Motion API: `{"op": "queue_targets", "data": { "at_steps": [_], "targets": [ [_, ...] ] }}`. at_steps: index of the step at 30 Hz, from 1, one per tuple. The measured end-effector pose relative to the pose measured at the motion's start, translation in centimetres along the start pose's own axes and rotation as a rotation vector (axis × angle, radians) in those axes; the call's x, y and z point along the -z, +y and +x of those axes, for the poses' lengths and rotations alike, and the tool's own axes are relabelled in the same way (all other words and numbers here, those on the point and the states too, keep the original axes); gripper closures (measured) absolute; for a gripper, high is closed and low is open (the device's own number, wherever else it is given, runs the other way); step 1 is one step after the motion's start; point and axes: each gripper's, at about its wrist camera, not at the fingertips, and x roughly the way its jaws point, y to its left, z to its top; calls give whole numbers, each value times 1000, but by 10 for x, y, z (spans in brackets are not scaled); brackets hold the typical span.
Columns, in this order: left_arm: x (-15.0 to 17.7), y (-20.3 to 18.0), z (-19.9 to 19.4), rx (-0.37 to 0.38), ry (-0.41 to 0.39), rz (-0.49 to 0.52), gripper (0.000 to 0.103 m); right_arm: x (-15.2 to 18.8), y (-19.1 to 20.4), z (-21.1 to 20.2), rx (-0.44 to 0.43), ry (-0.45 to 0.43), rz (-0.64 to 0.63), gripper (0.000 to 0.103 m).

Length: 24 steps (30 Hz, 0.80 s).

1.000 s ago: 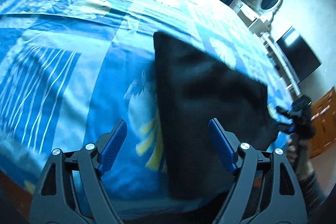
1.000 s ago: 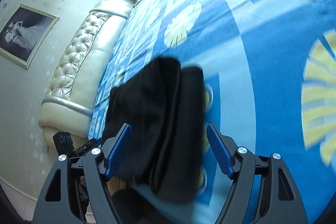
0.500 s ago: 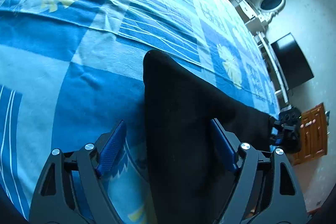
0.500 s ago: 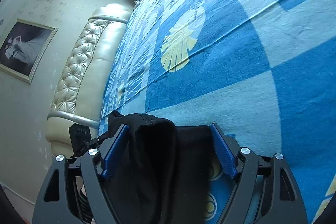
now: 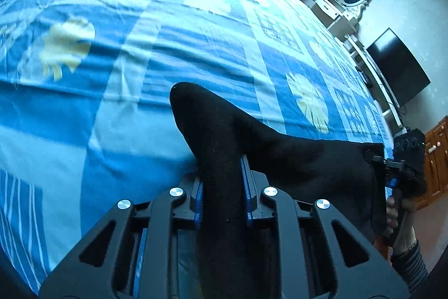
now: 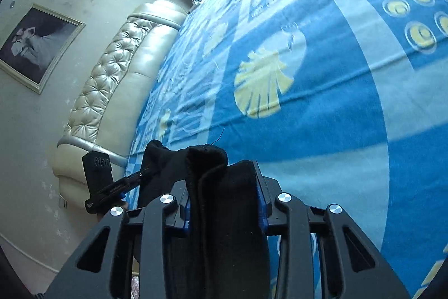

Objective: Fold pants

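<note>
Both grippers have just closed on the black pants [image 5: 252, 147]. The left gripper [image 5: 221, 184] is clenched on one end of the cloth, its blue-padded fingers [image 5: 244, 173] pressing the fabric from either side; the right gripper [image 6: 224, 198] is likewise clamped on a thick bunch of layers at the other end. Half a second ago both pairs of fingers stood wide apart, straddling the garment without gripping it, and a second ago the pants lay flat as a partly folded dark panel on the bed.

Now the pants are stretched between the two grippers near the edge of the bed [image 5: 112, 131], over its blue patterned bedspread [image 6: 322, 102], with one corner poking up past the left fingers. In the left view the right gripper shows at the far end of the cloth, held in the person's hand [image 5: 397, 212].

With both ends secured, the garment looks ready to be lifted and carried over for another fold. The bunched layers in the right grasp may slip unevenly.
</note>
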Motion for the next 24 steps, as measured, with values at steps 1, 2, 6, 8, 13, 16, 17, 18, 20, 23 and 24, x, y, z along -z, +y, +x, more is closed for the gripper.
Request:
{"op": "queue_targets", "data": {
  "at_steps": [1, 2, 6, 8, 13, 16, 17, 18, 20, 23, 24],
  "targets": [
    [-4, 0, 3, -15, -1, 3, 82, -4, -3, 3, 1, -4, 8, 69],
    [-6, -1, 7, -35, 3, 8, 81, -7, -9, 7, 12, 1, 23, 69],
    [1, 0, 23, -108, 17, 46, 74, -4, -42, 24, 43, 38, 112, 68],
    [3, 2, 25, -118, 10, 51, 70, -2, -52, 23, 1, 28, 144, 70],
    [5, 4, 29, -132, 4, 60, 65, 0, -53, 21, -4, 18, 133, 70],
    [6, 6, 29, -124, 0, 56, 63, 3, -53, 20, -9, 9, 128, 70],
    [6, 7, 29, -123, -1, 54, 63, 3, -53, 19, -11, 7, 127, 70],
    [6, 6, 28, -123, -1, 55, 63, 4, -53, 19, -12, 6, 126, 70],
    [6, 7, 28, -123, -1, 54, 63, 3, -52, 18, -7, 3, 127, 70],
    [7, 6, 28, -122, -1, 53, 62, 4, -52, 17, -12, -2, 126, 70],
    [7, 7, 28, -122, -2, 52, 62, 5, -53, 15, -15, -4, 125, 69]
  ]
}}
